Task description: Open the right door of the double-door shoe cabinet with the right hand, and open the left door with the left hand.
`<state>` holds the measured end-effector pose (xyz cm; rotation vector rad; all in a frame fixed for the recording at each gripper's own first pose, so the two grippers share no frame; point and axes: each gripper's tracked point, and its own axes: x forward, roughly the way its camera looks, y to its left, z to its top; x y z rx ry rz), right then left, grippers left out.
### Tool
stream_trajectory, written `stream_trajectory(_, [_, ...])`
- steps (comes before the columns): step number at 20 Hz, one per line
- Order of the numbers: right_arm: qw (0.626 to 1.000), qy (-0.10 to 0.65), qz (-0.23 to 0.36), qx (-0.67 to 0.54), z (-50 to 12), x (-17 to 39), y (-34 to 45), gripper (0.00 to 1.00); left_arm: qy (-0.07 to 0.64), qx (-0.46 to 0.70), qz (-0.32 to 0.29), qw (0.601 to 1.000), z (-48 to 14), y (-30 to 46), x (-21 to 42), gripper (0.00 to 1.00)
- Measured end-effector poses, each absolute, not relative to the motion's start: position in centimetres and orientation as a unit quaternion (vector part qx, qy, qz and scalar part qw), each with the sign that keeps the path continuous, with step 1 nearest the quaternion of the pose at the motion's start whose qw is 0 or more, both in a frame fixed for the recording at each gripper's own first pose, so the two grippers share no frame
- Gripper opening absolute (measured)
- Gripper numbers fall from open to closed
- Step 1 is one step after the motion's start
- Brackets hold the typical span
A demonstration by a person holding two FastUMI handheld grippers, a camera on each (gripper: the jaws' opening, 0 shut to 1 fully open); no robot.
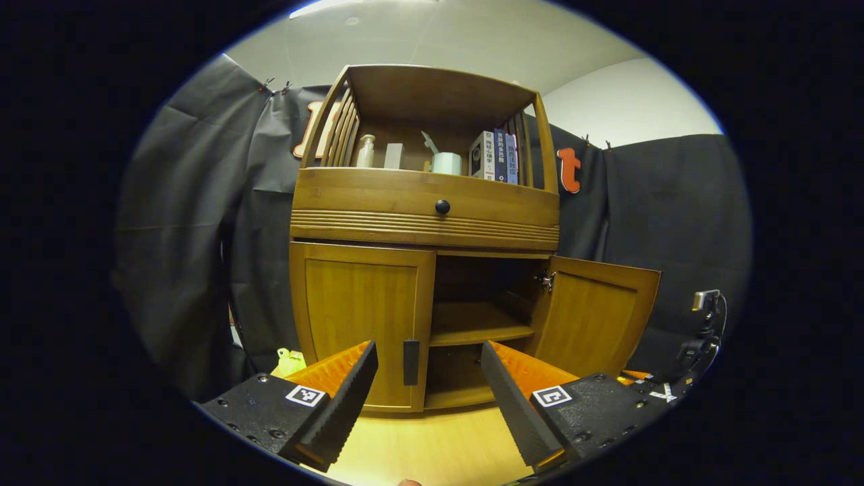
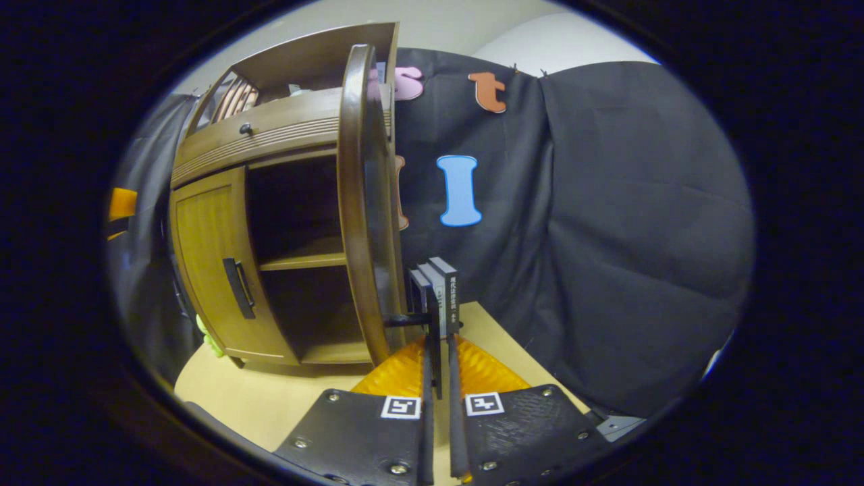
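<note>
Two grippers at the cabinet (image 1: 425, 229). Right gripper (image 2: 437, 317): fingers pressed together on the black handle (image 2: 442, 297) of the right door (image 2: 358, 202), pinching it; door swung wide, seen edge-on, just in front of the cabinet's open right half. Left gripper (image 1: 428, 378): fingers spread wide, holding nothing, short of the cabinet's left door (image 1: 361, 324), apart from its black handle (image 1: 411, 362). Left door shut. Inside the cabinet's right half, a bare shelf (image 1: 476, 327). On top of the cabinet, books (image 1: 496, 156) and a bottle (image 1: 365, 151).
</note>
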<state>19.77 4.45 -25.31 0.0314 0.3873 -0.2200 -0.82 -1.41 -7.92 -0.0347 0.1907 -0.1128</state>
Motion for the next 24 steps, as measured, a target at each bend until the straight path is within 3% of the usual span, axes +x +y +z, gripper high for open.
stream_trajectory(6, [0.973,0.185,-0.139,-0.002,-24.7,19.3,2.2,0.1,0.103,-0.007,-0.052,0.993,-10.0,-1.8,2.5,0.96])
stream_trajectory(7, [0.973,0.182,-0.139,0.001,-24.6,19.4,2.2,0.1,0.107,-0.003,-0.049,0.993,-10.6,-1.7,3.2,0.92])
stream_trajectory(8, [0.973,0.181,-0.145,-0.001,-24.5,19.3,1.9,0.1,0.11,0.001,-0.044,0.993,-11.3,-1.5,4.0,0.96])
stream_trajectory(10, [0.973,0.173,-0.154,-0.007,-23.9,19.2,1.2,0.1,0.116,0.004,-0.032,0.993,-12.6,-0.9,5.8,0.92])
stream_trajectory(14, [0.973,0.155,-0.173,-0.015,-22.7,18.9,0.1,0.1,0.144,0.008,-0.021,0.989,-16.5,-0.4,9.1,0.96])
stream_trajectory(24, [0.967,0.064,-0.243,-0.038,-15.1,15.6,-3.1,0.1,0.195,0.022,0.008,0.98,-24.4,2.3,16.1,0.93])
